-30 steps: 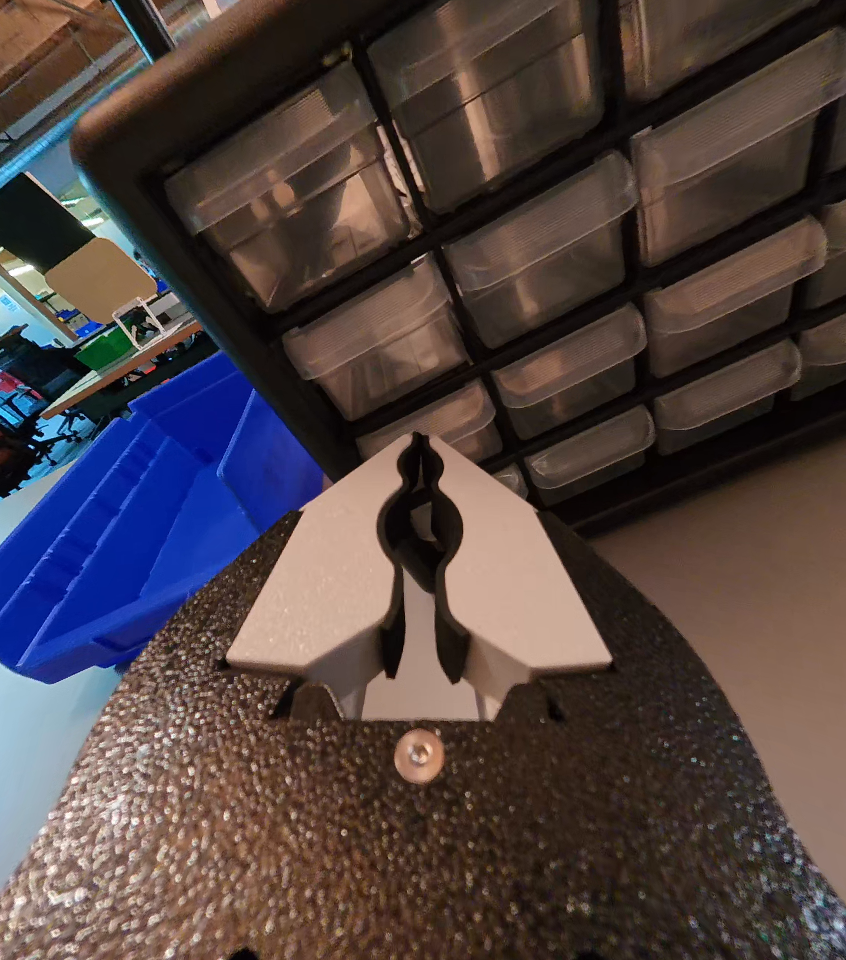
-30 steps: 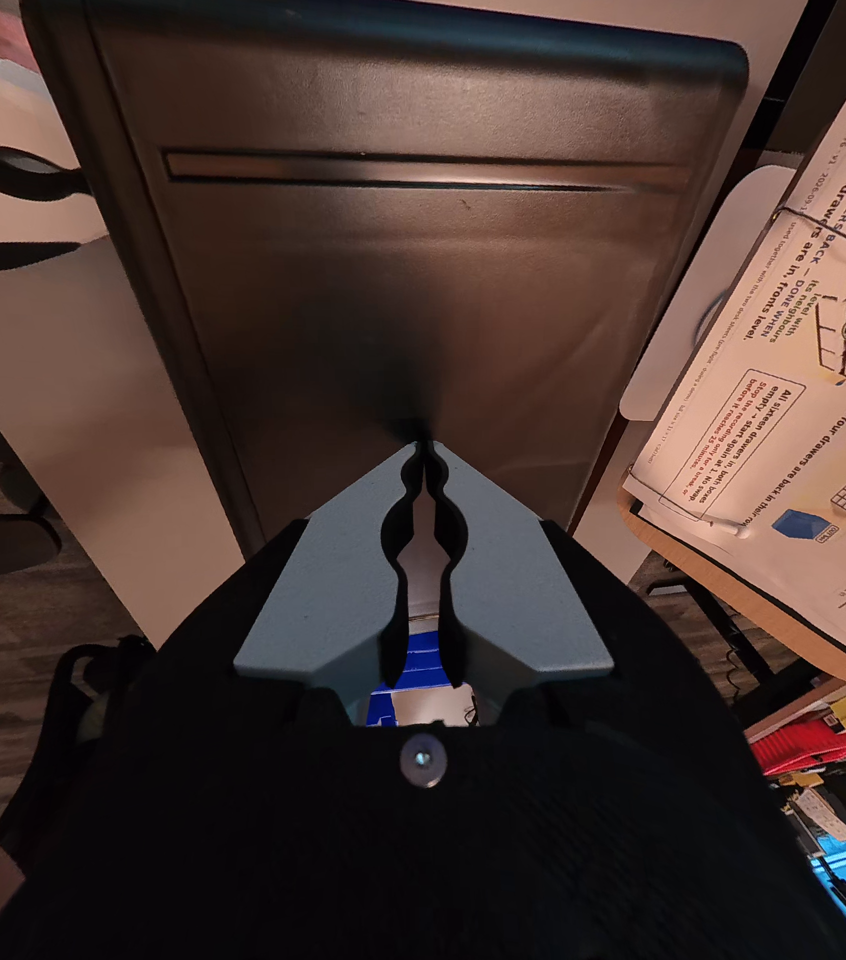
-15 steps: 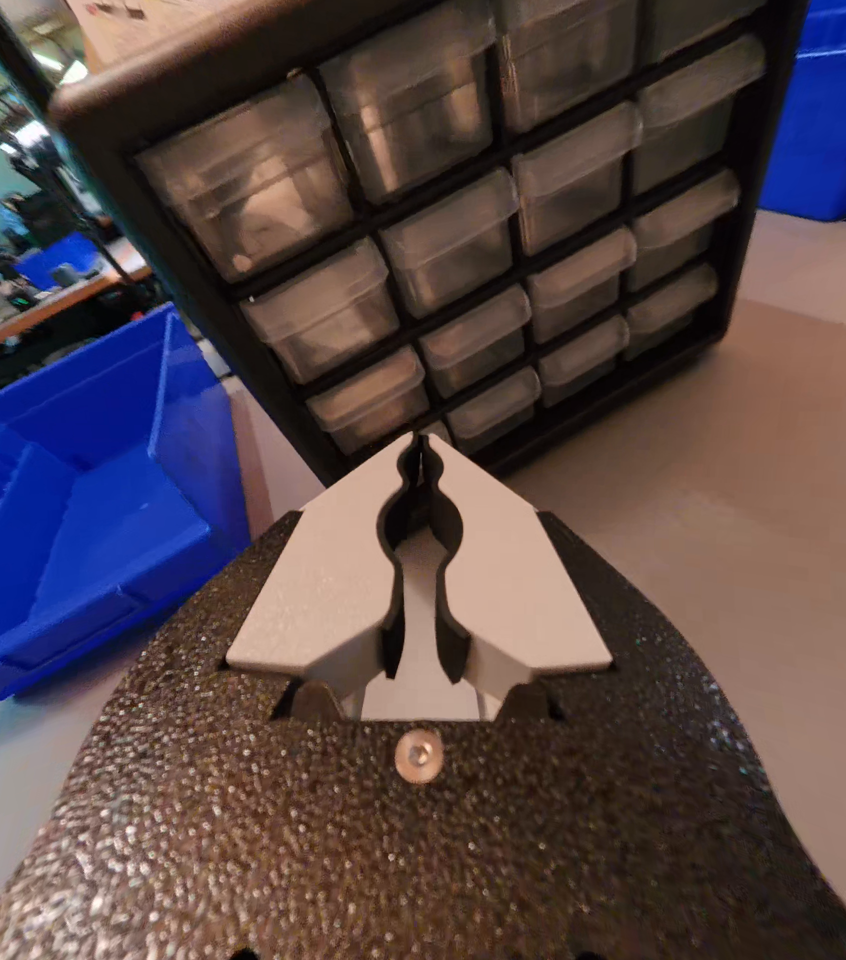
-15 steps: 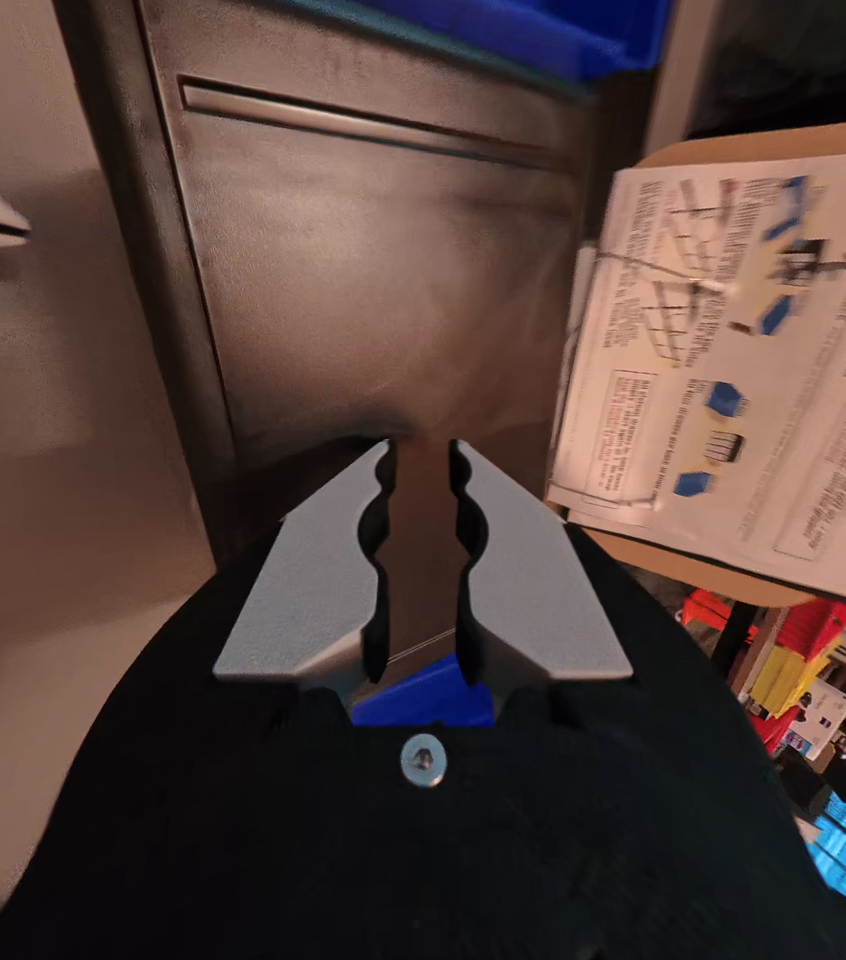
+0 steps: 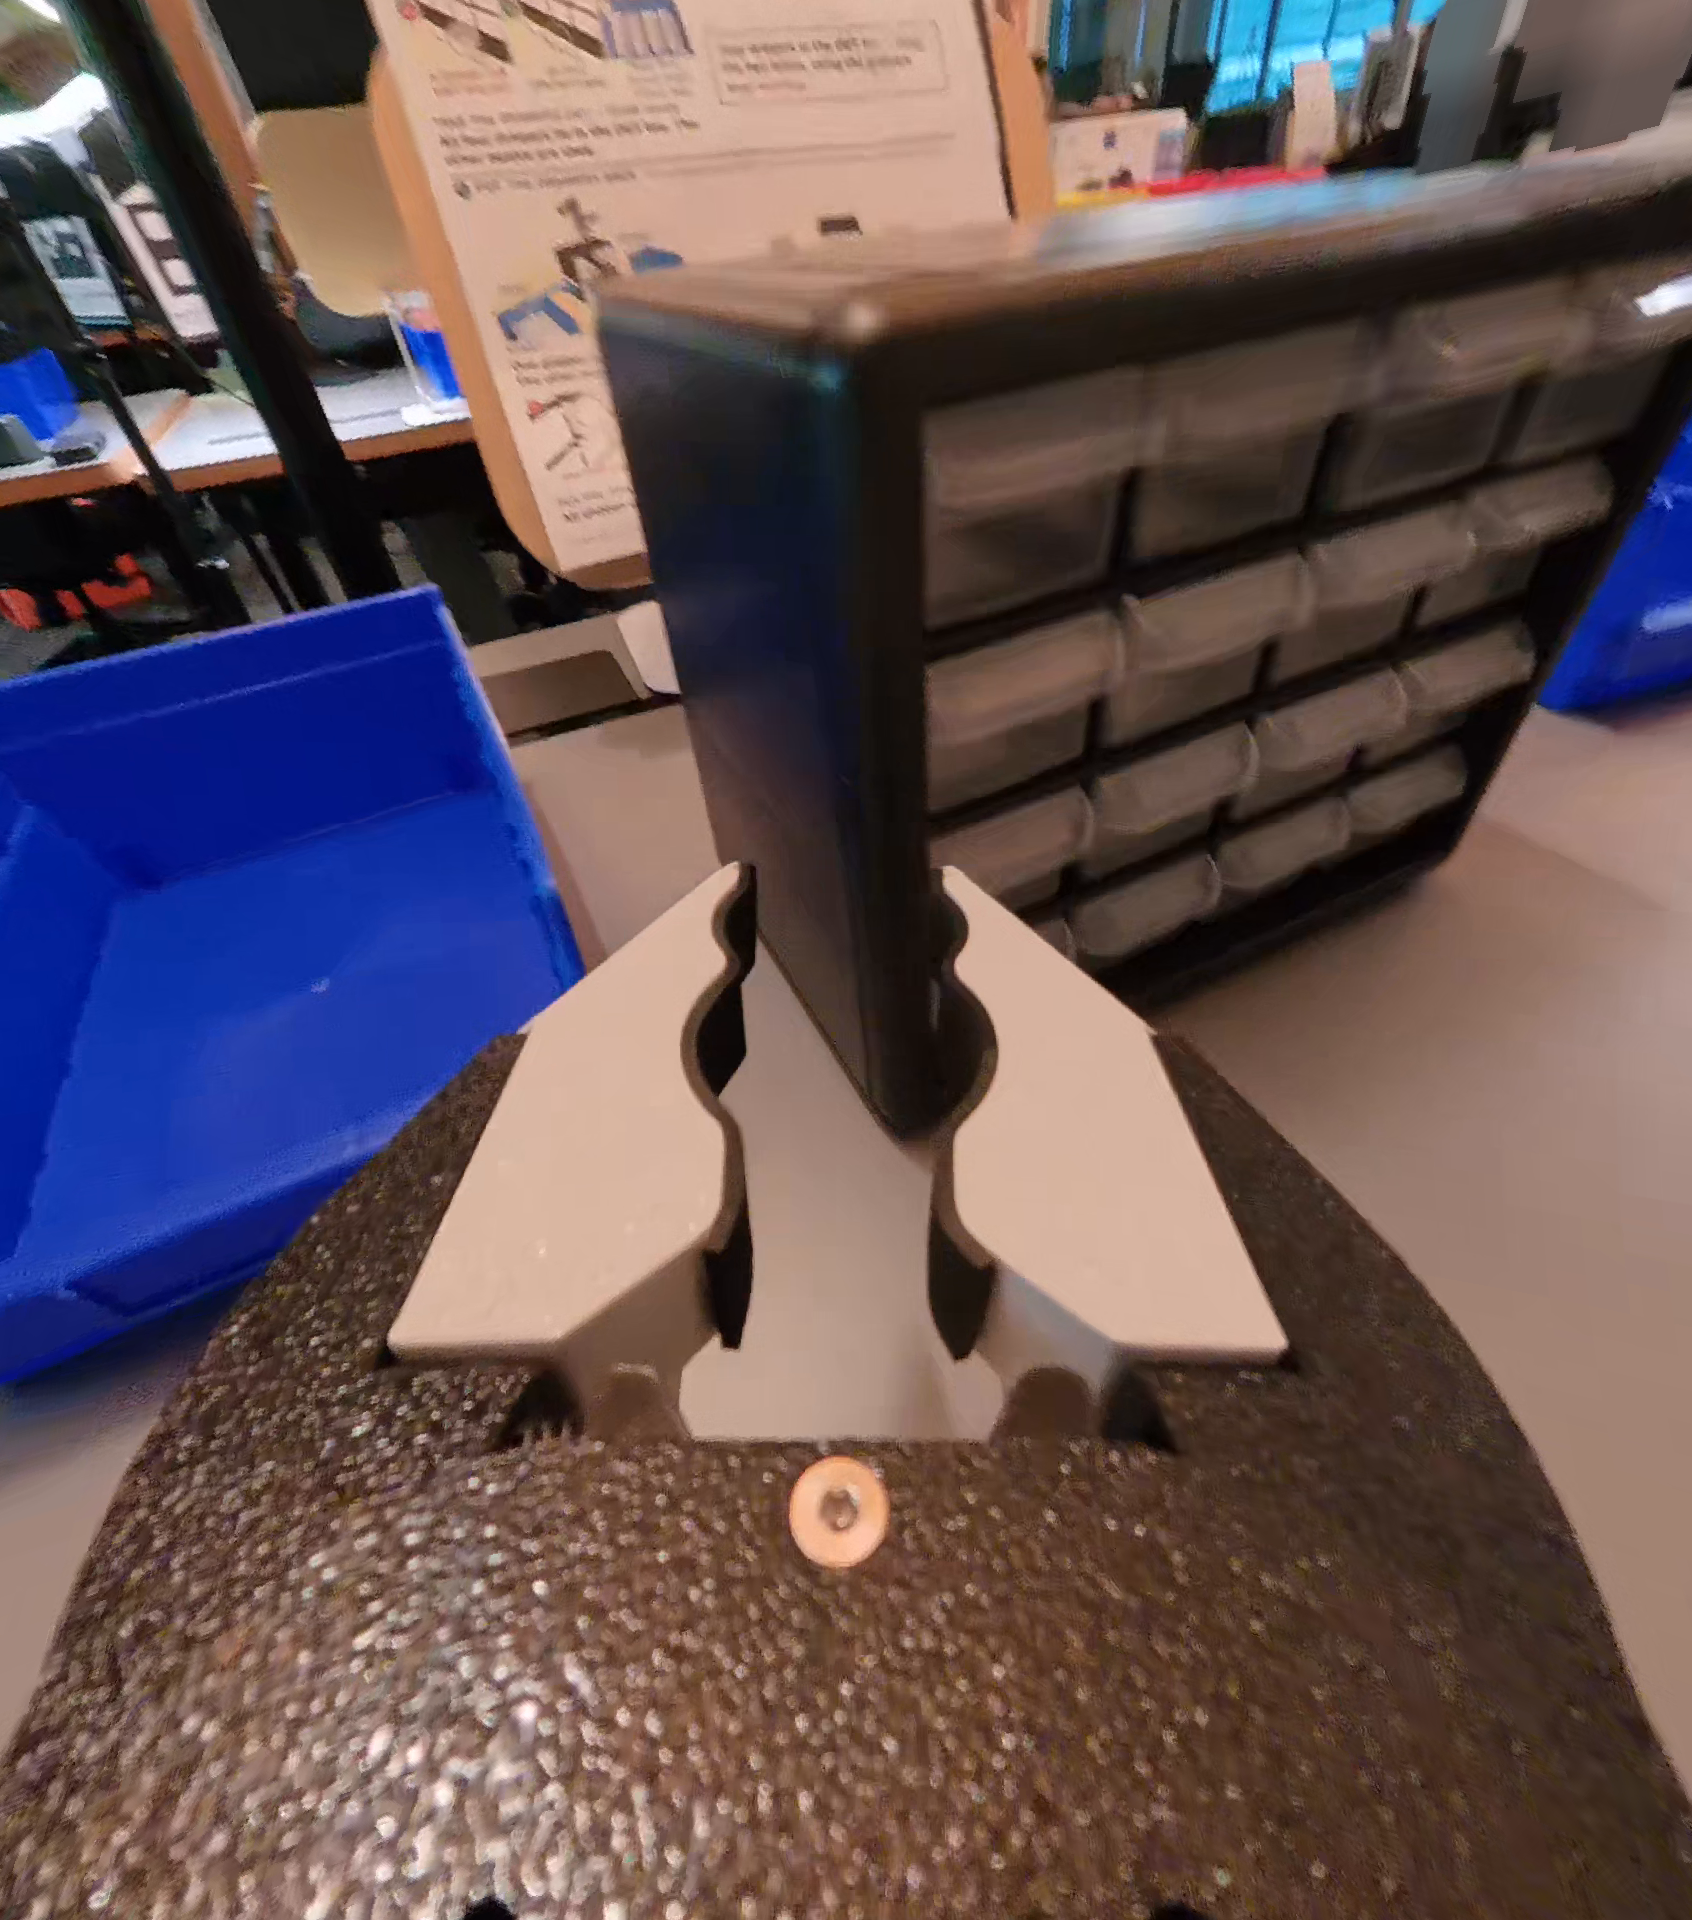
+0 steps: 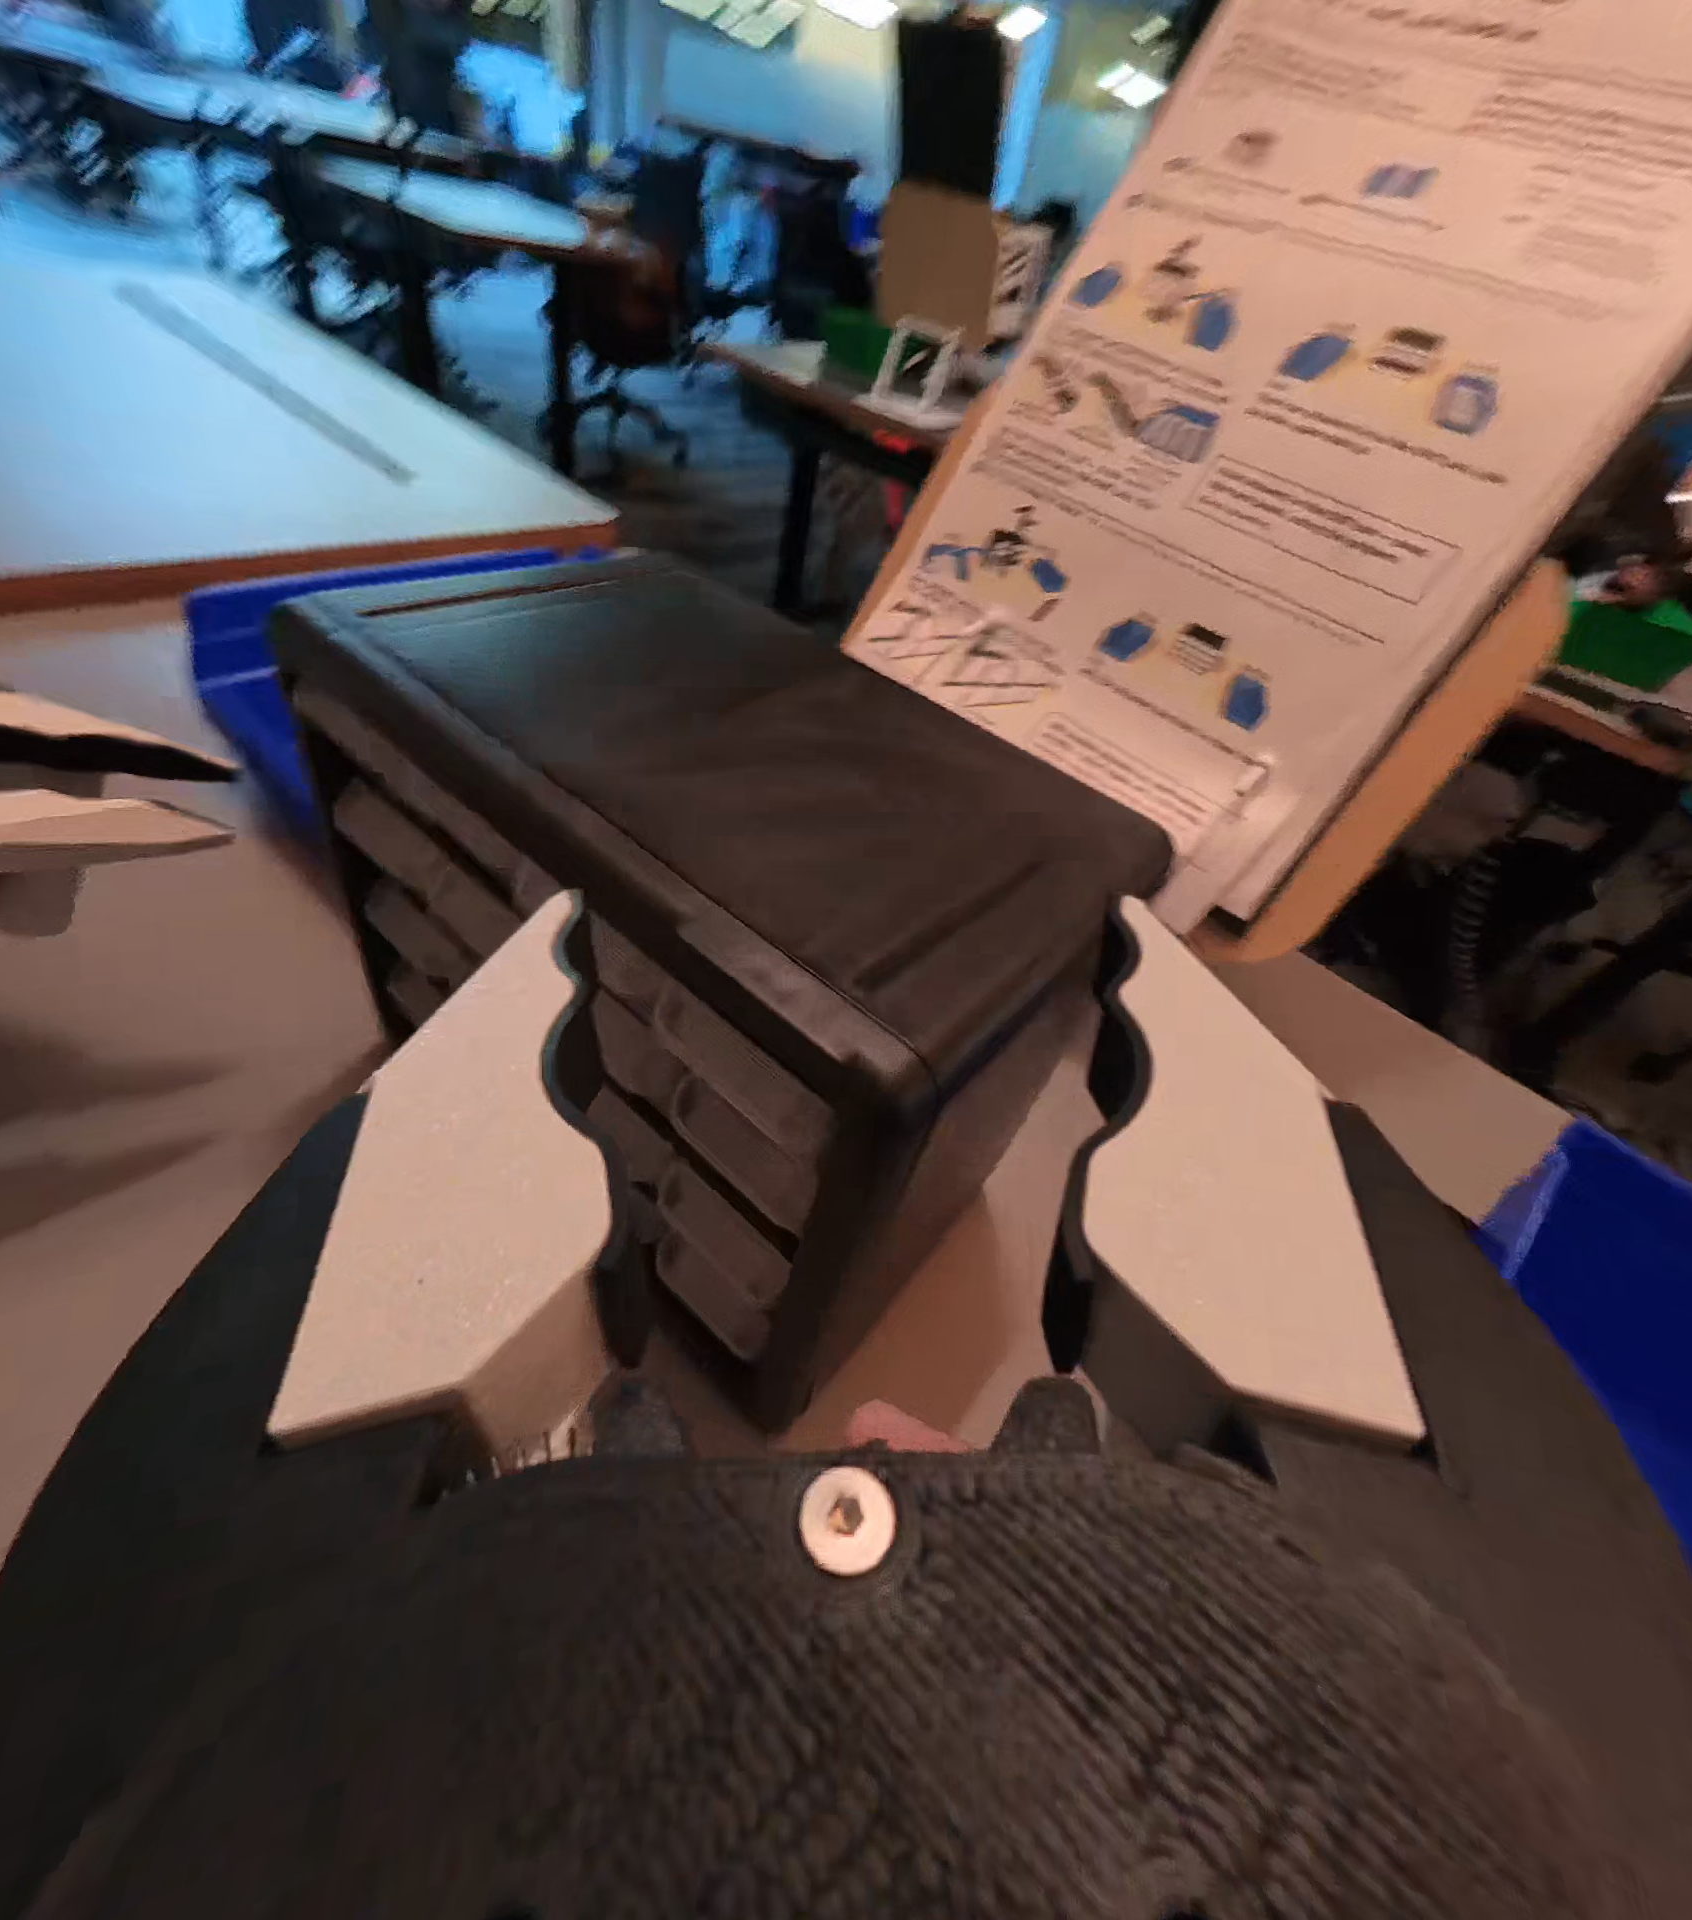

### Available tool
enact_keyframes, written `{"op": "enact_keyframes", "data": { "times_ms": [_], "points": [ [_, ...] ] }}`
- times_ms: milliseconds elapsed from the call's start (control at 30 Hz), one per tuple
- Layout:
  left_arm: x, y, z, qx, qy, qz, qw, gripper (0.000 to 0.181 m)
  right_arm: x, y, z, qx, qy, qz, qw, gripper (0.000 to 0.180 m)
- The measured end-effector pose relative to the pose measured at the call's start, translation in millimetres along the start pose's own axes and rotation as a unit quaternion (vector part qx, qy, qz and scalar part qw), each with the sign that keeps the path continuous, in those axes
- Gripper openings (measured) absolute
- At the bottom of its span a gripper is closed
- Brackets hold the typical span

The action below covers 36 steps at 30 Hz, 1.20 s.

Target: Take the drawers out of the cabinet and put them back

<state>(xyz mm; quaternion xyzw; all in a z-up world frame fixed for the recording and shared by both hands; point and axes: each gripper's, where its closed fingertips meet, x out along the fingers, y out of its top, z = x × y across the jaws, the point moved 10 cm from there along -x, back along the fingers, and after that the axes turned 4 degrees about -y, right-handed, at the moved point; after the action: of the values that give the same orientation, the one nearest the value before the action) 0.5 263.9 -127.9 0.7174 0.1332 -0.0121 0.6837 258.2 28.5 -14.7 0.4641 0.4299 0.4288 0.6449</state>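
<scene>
The black cabinet (image 5: 780, 644) stands on the grey table, with all the clear drawers (image 5: 1195, 644) I can see pushed in. My left gripper (image 5: 842, 894) is open and empty, a little in front of the cabinet's left front corner. My right gripper (image 6: 842, 920) is wide open and empty. It looks down along the cabinet's top (image 6: 717, 779) from its right end, with the drawer fronts (image 6: 717, 1049) seen edge-on. The left gripper (image 6: 146, 800) shows at the left edge of the right wrist view.
A blue bin (image 5: 198, 935) sits left of the cabinet and another blue bin (image 5: 1683, 551) right of it, also in the right wrist view (image 6: 1652, 1299). An instruction board (image 6: 1289, 416) leans behind the cabinet. Other tables stand beyond.
Both grippers have opened and pulled back from the cabinet. The left swung round toward its left corner. The right rose from the cabinet's side and now looks over its top.
</scene>
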Motion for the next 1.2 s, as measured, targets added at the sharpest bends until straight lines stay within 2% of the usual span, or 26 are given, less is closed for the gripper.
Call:
{"op": "enact_keyframes", "data": {
  "times_ms": [67, 167, 267, 333, 400, 567, 700, 867, 1067, 1200],
  "points": [
    [3, 5, -10, -0.030, 0.018, 0.029, 0.999, 0.040, -7, -18, 2, 0.043, -0.072, 0.042, 0.996, 0.105],
    [7, 10, -24, -0.107, 0.047, 0.119, 0.986, 0.051, -17, -41, 8, 0.132, -0.161, 0.141, 0.968, 0.104],
    [11, 16, -33, -0.167, 0.022, 0.234, 0.957, 0.080, -12, -58, 3, 0.183, -0.126, 0.243, 0.944, 0.093],
    [16, 23, -33, -0.176, -0.036, 0.318, 0.931, 0.084, -1, -68, -2, 0.196, -0.099, 0.254, 0.942, 0.103],
    [22, 27, -33, -0.179, -0.077, 0.376, 0.906, 0.084, 11, -73, -7, 0.205, -0.058, 0.259, 0.942, 0.101],
    [47, 26, -24, -0.172, -0.138, 0.391, 0.893, 0.076, 28, -78, -13, 0.188, -0.020, 0.254, 0.949, 0.096],
    [57, 29, -13, -0.189, -0.168, 0.401, 0.881, 0.075, 35, -76, -18, 0.201, -0.015, 0.257, 0.945, 0.107],
    [61, 31, -6, -0.162, -0.159, 0.389, 0.893, 0.076, 32, -74, -26, 0.190, -0.016, 0.260, 0.947, 0.121],
    [68, 31, -4, -0.171, -0.178, 0.391, 0.887, 0.077, 22, -73, -21, 0.181, -0.015, 0.272, 0.945, 0.119],
    [75, 33, 2, -0.178, -0.191, 0.387, 0.885, 0.078, 22, -74, -14, 0.159, -0.028, 0.261, 0.952, 0.126]
  ]
}}
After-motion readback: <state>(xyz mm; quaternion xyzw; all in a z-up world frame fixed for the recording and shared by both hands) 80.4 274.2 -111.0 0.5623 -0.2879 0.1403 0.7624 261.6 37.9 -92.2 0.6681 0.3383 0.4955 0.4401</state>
